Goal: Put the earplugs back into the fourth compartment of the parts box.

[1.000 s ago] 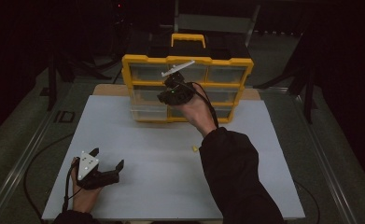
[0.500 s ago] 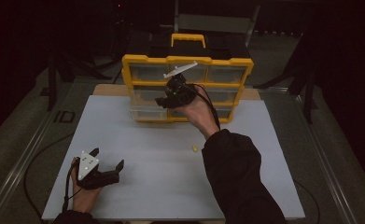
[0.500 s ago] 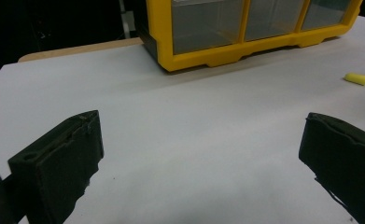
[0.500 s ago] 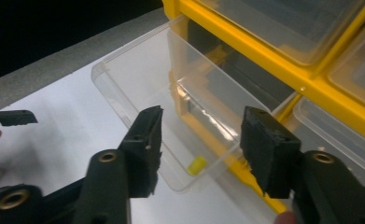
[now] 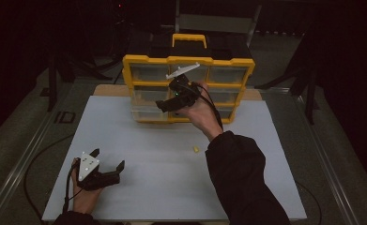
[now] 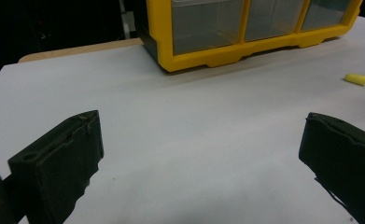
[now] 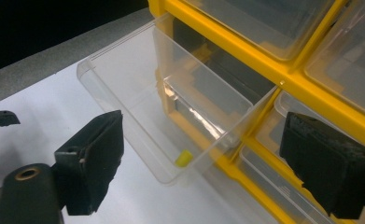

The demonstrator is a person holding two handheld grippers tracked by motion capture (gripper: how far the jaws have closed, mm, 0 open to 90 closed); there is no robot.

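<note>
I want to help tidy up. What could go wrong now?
The pulled-out clear plastic drawer of the yellow organiser could get bumped by the right gripper, whose jaws have just opened above it. The small yellow piece inside might bounce out. Another yellow piece on the white table could roll away.

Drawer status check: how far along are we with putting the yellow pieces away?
Done: one small yellow piece lies in the pulled-out clear drawer of the yellow organizer. In hand: the right tool hovers over that drawer; its jaws have just been opening and nothing sits between them. Left: a second yellow piece lies on the white table, the drawer is not yet shut, and the left tool rests open, empty.
</note>
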